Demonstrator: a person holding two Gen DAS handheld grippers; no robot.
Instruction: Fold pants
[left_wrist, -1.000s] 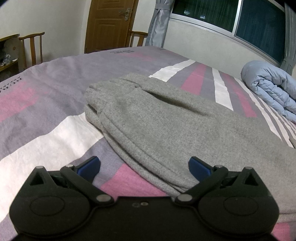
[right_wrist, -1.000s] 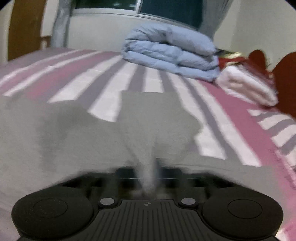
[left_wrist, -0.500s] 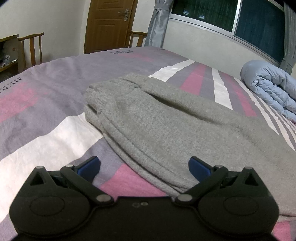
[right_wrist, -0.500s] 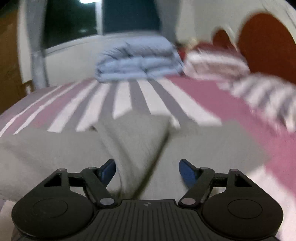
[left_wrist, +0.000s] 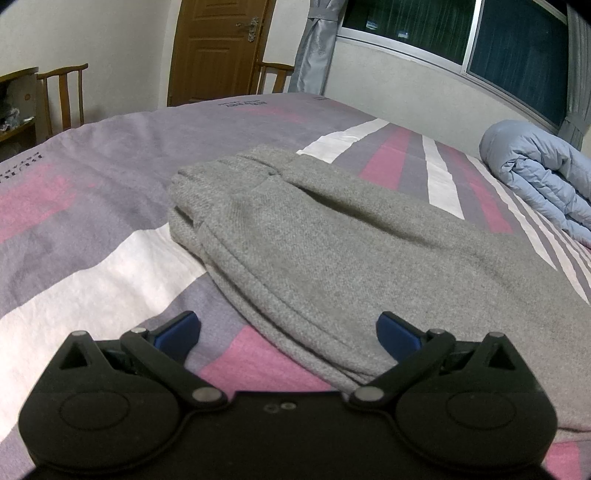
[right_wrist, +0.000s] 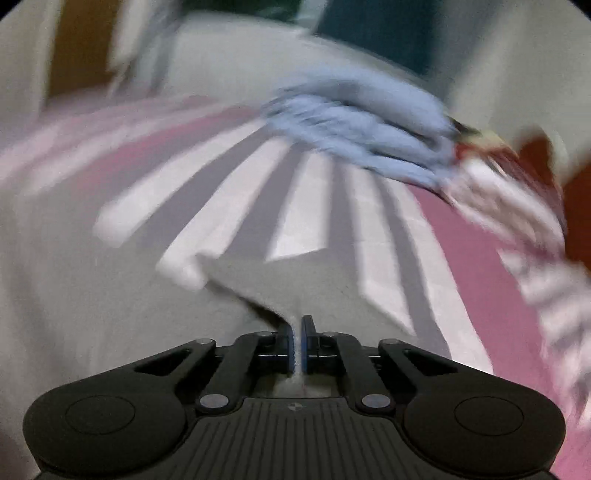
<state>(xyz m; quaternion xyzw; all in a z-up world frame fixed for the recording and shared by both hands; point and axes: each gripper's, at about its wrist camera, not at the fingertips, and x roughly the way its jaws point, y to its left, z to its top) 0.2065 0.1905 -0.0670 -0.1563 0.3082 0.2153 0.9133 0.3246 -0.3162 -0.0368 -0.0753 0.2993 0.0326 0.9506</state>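
Nearest to me, my left gripper (left_wrist: 288, 332) hovers over the near edge of the bed (left_wrist: 92, 266) with its fingers (left_wrist: 177, 330) spread wide, nothing between them. The pants (left_wrist: 332, 251) begin right there: grey, knitted-looking, lying folded lengthwise on the striped bedspread, with doubled edges along the near side and a bunched end toward the far edge of the bed. My right gripper (right_wrist: 297, 343) has its fingers pressed together, pinching a grey fold of the pants; that view is blurred. Farther off, a folded blue quilt (left_wrist: 539, 173) sits by the window-side edge.
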